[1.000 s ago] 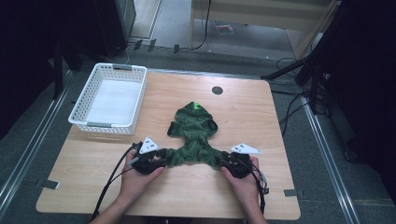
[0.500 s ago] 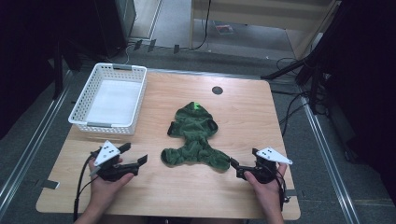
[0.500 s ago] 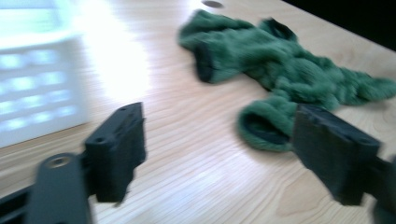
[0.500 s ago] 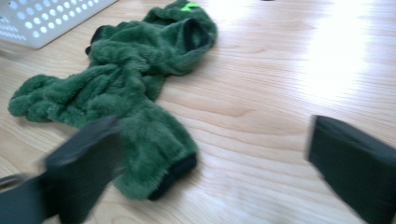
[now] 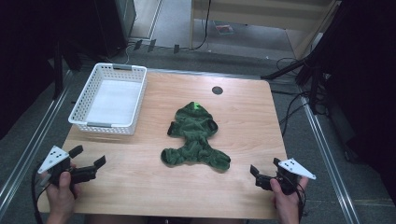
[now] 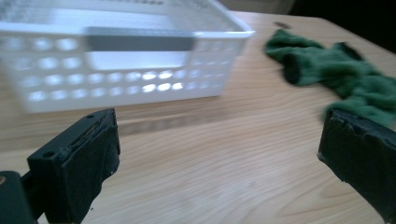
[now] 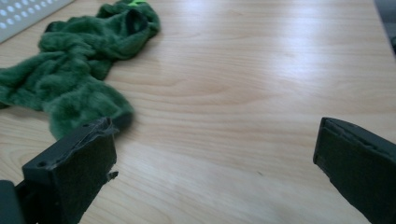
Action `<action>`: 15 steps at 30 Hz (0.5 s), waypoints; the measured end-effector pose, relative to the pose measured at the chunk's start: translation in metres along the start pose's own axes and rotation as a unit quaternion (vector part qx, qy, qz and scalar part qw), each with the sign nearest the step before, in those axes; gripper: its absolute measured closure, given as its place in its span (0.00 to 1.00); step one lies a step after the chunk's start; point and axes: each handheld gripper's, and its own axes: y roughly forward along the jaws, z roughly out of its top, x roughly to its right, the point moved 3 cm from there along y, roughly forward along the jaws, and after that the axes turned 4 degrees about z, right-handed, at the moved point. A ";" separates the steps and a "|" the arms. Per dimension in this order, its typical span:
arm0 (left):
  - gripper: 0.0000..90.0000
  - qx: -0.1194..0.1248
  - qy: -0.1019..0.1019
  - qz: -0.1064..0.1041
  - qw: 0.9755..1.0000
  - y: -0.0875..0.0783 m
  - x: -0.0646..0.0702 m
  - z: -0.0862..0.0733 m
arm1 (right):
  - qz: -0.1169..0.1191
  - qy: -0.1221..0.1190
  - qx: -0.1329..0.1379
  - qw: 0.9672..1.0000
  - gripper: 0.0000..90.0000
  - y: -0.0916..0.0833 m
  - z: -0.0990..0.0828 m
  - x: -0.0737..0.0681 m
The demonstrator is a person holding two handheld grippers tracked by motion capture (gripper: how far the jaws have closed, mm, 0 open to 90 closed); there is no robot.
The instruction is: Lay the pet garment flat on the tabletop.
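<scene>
We've just let go: both claws, left [image 5: 88, 161] and right [image 5: 264, 171], have swung wide apart with nothing between them and backed off. The green fleece outfit [image 5: 195, 135] lies flat between them, so spreading looks finished.

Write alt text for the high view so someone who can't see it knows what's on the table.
A small green fleece garment lies crumpled at the middle of a wooden table, touched by nothing. A person's hands hold the left tongs and the right tongs open at the near corners, well apart from it. A white basket sits at the far left.
</scene>
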 end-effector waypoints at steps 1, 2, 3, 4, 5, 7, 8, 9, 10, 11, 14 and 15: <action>0.00 -0.001 -0.002 0.005 1.000 -0.002 -0.004 -0.001 | -0.004 0.005 -0.002 1.000 0.00 -0.002 -0.003 0.003; 0.00 -0.002 -0.004 0.012 1.000 -0.004 -0.009 -0.003 | -0.007 0.005 -0.002 1.000 0.00 -0.004 -0.005 0.006; 0.00 -0.005 -0.004 0.020 1.000 -0.006 -0.015 -0.005 | -0.011 0.008 -0.004 1.000 0.00 -0.005 -0.009 0.009; 0.00 -0.007 -0.004 0.027 1.000 -0.008 -0.020 -0.008 | -0.015 0.011 -0.007 1.000 0.00 -0.006 -0.013 0.011; 0.00 -0.011 -0.004 0.034 0.999 -0.009 -0.025 -0.010 | -0.017 0.013 -0.012 1.000 0.00 -0.008 -0.017 0.013; 0.00 -0.020 -0.002 0.042 0.999 -0.013 -0.033 -0.016 | -0.016 0.017 -0.017 1.000 0.00 -0.009 -0.023 0.015; 0.00 -0.022 -0.005 0.045 0.999 -0.013 -0.037 -0.018 | -0.013 0.019 -0.017 1.000 0.00 -0.010 -0.025 0.016; 0.00 -0.023 -0.011 0.045 0.999 -0.014 -0.040 -0.019 | -0.012 0.023 -0.018 1.000 0.00 -0.011 -0.027 0.016; 0.00 -0.021 -0.024 0.041 0.999 -0.014 -0.042 -0.019 | -0.012 0.023 -0.018 0.999 0.00 -0.011 -0.027 0.015; 0.00 -0.019 -0.029 0.037 0.999 -0.014 -0.043 -0.019 | -0.012 0.022 -0.018 1.000 0.00 -0.011 -0.027 0.015; 0.00 -0.023 -0.035 0.033 0.999 -0.011 -0.044 -0.021 | -0.015 0.017 -0.021 1.000 0.00 -0.009 -0.027 0.014; 0.00 -0.026 -0.034 0.033 0.999 -0.010 -0.043 -0.021 | -0.016 0.015 -0.022 1.000 0.00 -0.008 -0.027 0.014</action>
